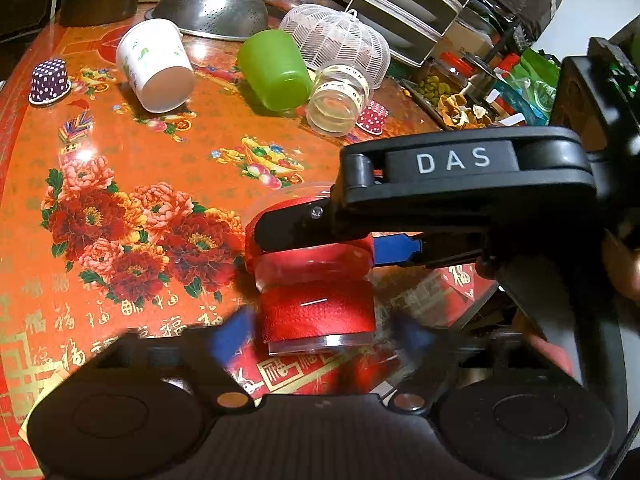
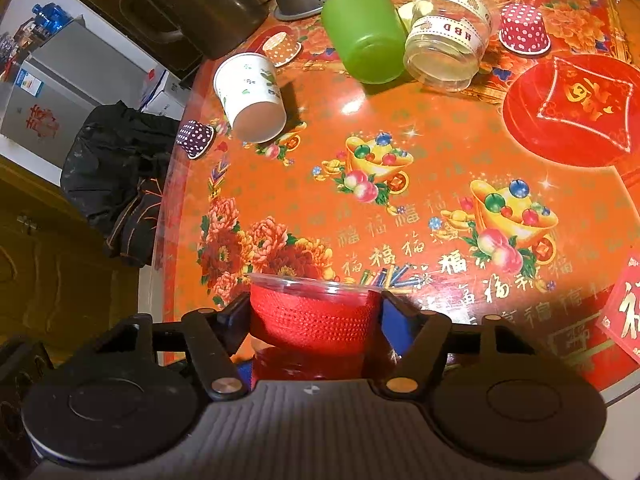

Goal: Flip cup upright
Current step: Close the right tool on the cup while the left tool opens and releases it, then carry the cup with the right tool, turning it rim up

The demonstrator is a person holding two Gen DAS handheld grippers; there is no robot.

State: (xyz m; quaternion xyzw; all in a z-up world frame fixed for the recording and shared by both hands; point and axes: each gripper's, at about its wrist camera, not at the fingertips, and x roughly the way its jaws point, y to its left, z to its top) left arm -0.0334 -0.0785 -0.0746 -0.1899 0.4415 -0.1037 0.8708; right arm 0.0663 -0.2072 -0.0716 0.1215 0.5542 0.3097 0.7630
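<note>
A clear plastic cup wrapped in red ribbon [image 1: 316, 312] stands near the table's front edge; it also shows in the right wrist view [image 2: 316, 316] with its rim up. My right gripper [image 2: 316, 320] is shut on this cup; its black finger [image 1: 304, 224] crosses the cup in the left wrist view. My left gripper [image 1: 320, 332] is open, its blurred blue pads [image 1: 236, 332] on either side of the cup's lower part, not pressing it.
On the orange flowered table [image 2: 400, 128] lie a white paper cup [image 1: 156, 66], a green cup [image 1: 276, 70] and a clear jar [image 1: 338, 104], all tipped over. Small dotted cups [image 1: 49, 80], a steel colander [image 1: 212, 10] and a white mesh cover [image 1: 340, 40] stand behind.
</note>
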